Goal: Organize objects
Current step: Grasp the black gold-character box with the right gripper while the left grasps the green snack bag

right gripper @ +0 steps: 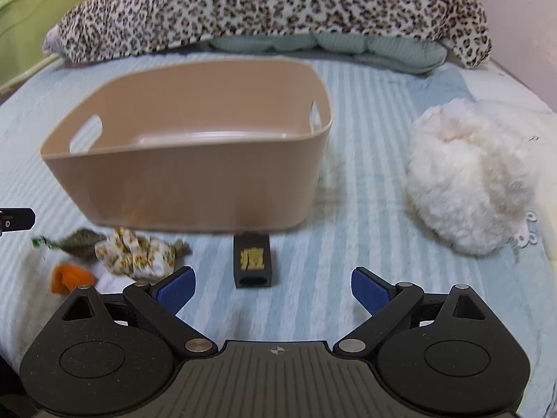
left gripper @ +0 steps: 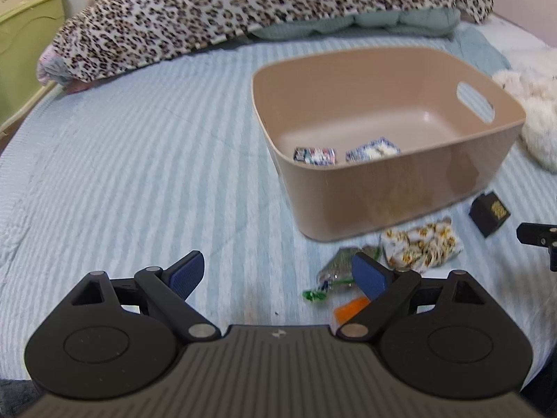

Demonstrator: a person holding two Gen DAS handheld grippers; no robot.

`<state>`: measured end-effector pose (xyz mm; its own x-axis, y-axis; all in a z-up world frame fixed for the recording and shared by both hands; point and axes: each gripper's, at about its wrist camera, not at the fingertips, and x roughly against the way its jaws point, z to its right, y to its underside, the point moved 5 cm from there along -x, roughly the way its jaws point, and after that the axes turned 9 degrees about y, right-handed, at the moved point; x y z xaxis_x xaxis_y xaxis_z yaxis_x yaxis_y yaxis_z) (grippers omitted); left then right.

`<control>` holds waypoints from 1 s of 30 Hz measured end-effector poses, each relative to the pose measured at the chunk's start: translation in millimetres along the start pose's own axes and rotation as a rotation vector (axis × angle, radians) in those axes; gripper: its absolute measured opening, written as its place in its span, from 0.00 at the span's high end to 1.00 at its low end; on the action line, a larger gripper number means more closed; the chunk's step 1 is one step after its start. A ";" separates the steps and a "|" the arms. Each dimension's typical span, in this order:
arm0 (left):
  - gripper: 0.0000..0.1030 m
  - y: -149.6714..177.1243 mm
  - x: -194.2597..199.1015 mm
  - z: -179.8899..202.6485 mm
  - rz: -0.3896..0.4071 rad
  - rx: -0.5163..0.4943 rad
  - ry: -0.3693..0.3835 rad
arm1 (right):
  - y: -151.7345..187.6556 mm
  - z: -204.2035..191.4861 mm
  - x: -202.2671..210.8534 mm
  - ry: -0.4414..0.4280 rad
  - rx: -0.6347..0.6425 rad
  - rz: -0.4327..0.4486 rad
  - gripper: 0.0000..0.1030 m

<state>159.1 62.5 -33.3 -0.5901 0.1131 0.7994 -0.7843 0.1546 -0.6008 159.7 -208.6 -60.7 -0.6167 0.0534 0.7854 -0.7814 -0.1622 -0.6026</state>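
Item: tan bin (left gripper: 400, 188), centre right of the left wrist view, standing on the striped bedsheet (left gripper: 139, 174). Contents: two blue-and-white packets (left gripper: 315, 156) against its near wall; in the right wrist view that wall hides them from you.

Item: loose objects still outside the bin, all just in front of it. A floral packet (right gripper: 139, 256), a green-tailed wrapper (right gripper: 75, 242) and an orange piece (right gripper: 68, 277) lie bunched at lower left of the right wrist view; a black box with gold print (right gripper: 256, 264) lies apart from them at lower centre.

Item: your left gripper (left gripper: 278, 275), released, jaws wide, nothing between them; its right pad overlaps the wrapper cluster in the frame. Your right gripper (right gripper: 273, 291), likewise released and empty, with the black box just ahead of the gap.

Step in hand, as judged: sorting is partly done, and you are between picks. The next move likely calls for lowering the right gripper around the black box across its narrow sides, then lifting it over the bin's rim.

Hard to make out: the print on the box is blurred; the orange piece is partly cut off by the left gripper's linkage; whether the packets in the cluster touch one another cannot be settled. A leopard-print cover (right gripper: 271, 7) and a white fluffy object (right gripper: 466, 177) lie beyond.
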 end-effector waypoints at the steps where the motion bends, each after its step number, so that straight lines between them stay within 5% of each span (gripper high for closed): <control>1: 0.11 1.5 -4.4 0.7 -0.010 0.000 0.013 | 1.8 -1.8 -3.6 -0.001 0.005 -0.008 0.05; 16: 0.15 7.6 -71.1 6.8 -0.101 0.008 0.118 | 3.9 -14.1 -53.9 0.005 0.045 -0.048 0.10; 25: 0.53 7.4 -82.8 14.6 -0.082 -0.023 0.199 | 6.8 -23.6 -66.1 -0.022 0.070 -0.052 0.36; 30: 0.55 8.3 -80.9 18.5 -0.068 -0.035 0.190 | 7.1 -27.8 -63.4 -0.032 0.085 -0.041 0.71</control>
<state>196.8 36.4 -103.0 -0.4864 0.2837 0.8264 -0.8122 0.2020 -0.5474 190.6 -185.7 -118.8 -0.5795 0.0301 0.8144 -0.7945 -0.2435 -0.5564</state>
